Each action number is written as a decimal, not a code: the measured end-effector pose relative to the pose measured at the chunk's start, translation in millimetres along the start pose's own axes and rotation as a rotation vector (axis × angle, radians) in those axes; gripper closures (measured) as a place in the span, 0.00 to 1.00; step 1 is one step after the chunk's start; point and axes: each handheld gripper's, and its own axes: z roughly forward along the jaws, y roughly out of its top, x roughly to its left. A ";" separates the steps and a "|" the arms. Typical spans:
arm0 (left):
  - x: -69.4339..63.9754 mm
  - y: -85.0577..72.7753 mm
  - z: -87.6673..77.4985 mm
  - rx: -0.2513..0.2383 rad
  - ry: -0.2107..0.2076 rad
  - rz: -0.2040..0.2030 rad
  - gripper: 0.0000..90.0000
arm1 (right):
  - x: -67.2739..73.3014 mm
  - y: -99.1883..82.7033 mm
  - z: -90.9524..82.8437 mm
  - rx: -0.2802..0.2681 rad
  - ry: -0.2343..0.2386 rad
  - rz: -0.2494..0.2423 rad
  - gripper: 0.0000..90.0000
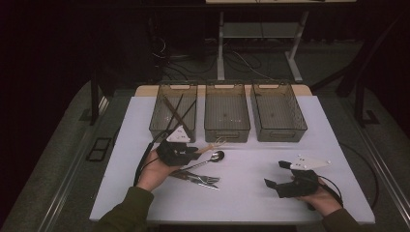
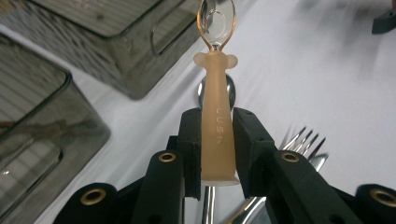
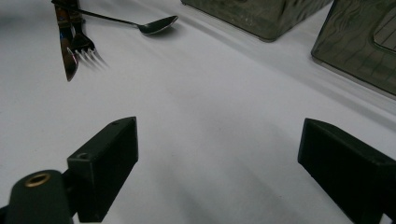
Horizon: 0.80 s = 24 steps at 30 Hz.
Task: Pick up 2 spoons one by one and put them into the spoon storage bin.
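Now, left gripper jaws clamping a peach-handled spoon above the surface, right gripper jaws gaping apart.

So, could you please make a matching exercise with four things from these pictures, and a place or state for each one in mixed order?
Things:
1. whisk with the tan handle
2. metal spoon
3. chopsticks
4. right gripper

Places or states:
A. inside the left bin
B. open, with nothing between its jaws
C. clamped in the left gripper
D. lying on the white table, in front of the middle bin

Pairs: 1-C, 2-D, 3-A, 4-B
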 end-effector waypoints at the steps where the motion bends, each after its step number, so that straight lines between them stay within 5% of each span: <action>1: -0.8 2.4 1.2 -0.001 0.000 0.004 0.82 | -0.1 0.0 0.0 0.000 0.000 0.000 0.13; 24: 7.3 47.6 25.0 -0.032 0.013 0.018 0.82 | -0.2 -0.3 -1.4 -0.006 0.004 0.014 0.13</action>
